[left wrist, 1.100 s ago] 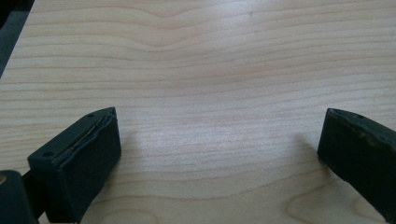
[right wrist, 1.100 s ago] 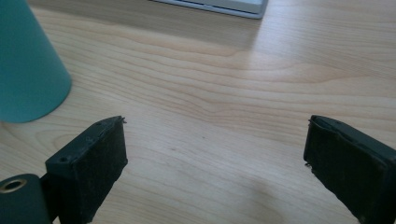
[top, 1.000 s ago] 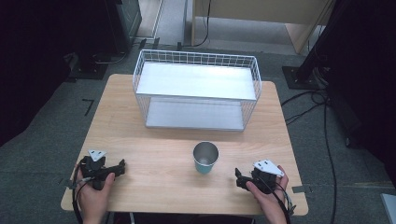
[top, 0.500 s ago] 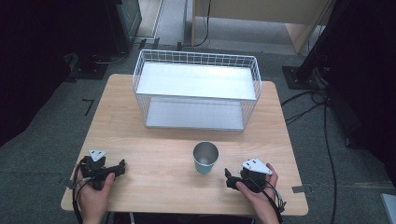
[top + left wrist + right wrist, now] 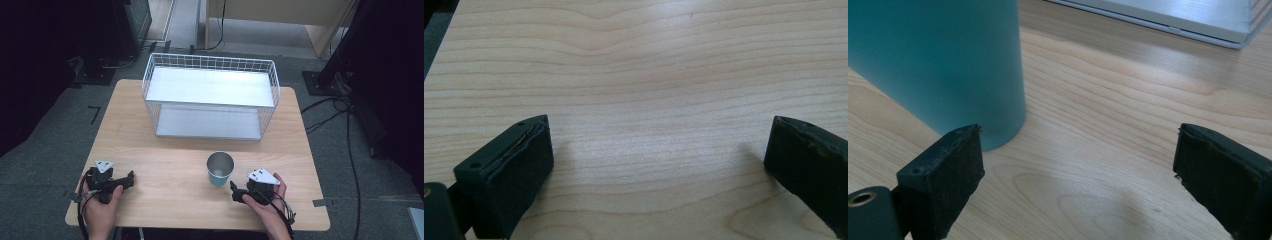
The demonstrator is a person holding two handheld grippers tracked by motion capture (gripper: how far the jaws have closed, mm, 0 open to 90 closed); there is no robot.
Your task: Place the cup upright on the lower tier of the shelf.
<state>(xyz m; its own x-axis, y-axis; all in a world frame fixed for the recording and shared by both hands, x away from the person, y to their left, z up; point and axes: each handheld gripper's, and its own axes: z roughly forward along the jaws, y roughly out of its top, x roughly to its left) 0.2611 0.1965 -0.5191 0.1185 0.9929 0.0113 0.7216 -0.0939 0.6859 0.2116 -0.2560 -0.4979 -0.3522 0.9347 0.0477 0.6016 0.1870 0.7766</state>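
A teal cup (image 5: 220, 169) with a shiny metal inside stands upright on a wooden desk (image 5: 165, 160), a little right of the middle and nearer the front edge than the back. The right gripper (image 5: 238, 192), held in a hand (image 5: 265, 202) at the front edge, sits just beside the cup on its right and points toward it, jaws spread wide and holding nothing. In the right gripper view the cup (image 5: 938, 65) rises just beyond the left jaw, its top cut off by the frame; whether jaw and cup touch is hard to make out.

The left gripper (image 5: 129, 179) lies near the front left corner, well apart from the cup, in the other hand (image 5: 100, 202). Its jaws also stand wide apart over bare wood (image 5: 644, 100), gripping nothing.

A white wire basket (image 5: 210, 95) with a pale shelf inside occupies the back half of the desk, its open side facing the cup. The corner of its base (image 5: 1168, 17) shows at the top of the right gripper view. Both forearms are cut off by the bottom of the high view, and the surroundings beyond the desk are largely lost in shadow.
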